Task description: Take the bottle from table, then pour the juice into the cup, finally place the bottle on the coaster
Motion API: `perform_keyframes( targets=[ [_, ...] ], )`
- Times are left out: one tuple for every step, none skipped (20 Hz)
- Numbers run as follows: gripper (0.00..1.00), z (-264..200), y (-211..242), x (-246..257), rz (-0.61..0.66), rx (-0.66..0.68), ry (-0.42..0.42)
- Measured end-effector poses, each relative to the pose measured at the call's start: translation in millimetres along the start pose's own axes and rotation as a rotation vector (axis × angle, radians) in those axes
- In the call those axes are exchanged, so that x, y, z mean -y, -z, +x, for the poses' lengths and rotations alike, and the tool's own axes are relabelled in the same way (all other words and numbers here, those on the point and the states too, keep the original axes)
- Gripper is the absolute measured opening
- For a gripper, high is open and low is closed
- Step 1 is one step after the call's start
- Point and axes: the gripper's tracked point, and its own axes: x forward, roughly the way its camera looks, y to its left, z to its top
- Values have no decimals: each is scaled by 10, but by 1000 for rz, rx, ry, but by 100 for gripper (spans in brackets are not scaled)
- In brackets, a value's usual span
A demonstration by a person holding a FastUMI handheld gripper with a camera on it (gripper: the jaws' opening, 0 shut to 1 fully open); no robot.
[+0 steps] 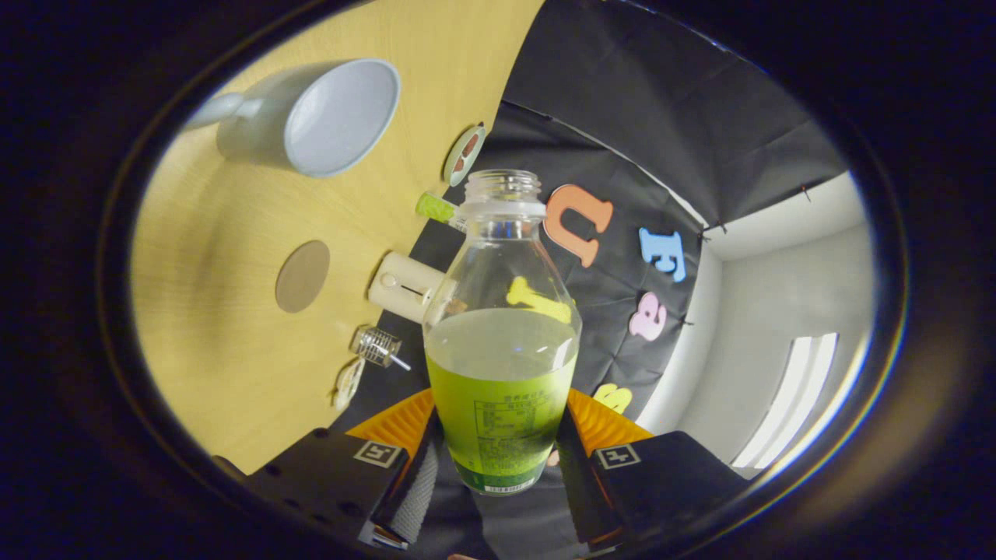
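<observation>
Both fingers (pixel 424 486) of the gripper (pixel 498 474) clamp the uncapped, half-full bottle (pixel 502 342), held tilted above the table (pixel 226 311); cup (pixel 311 117) and round coaster (pixel 302 276) sit beyond.

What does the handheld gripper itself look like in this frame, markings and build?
The gripper is a blocky, dark-bodied unit. Each side block carries a small square black-and-white fiducial tag on top. Orange ribbed panels sit just behind the two fingers, whose inner faces look textured. No cables or sleeve are visible.
</observation>
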Motion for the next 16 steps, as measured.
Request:
perform_keyframes(
  targets=[
    [76,10,0,-64,58,-16,-37],
    [76,0,10,-133,122,-32,-75],
    [76,-1,22,-159,193,-50,-106],
    [76,-4,12,-177,265,-59,-130],
    [76,-8,9,-199,336,-69,-149],
    [76,-24,16,-207,406,-77,-172],
    [76,-22,26,-212,480,-86,-191],
    [76,-31,28,-207,557,-95,-208],
    [76,-17,27,-191,638,-100,-216],
    [76,-23,23,-149,721,-97,-218],
    [76,-15,41,-104,799,-98,-222],
    [76,-14,64,-75,872,-102,-231],
    [76,-9,59,-51,949,-97,-243],
    [76,-5,68,-26,1025,-100,-258],
    [76,-9,89,-2,1111,-97,-270],
    [76,-11,92,28,1204,-87,-284]
  ],
)
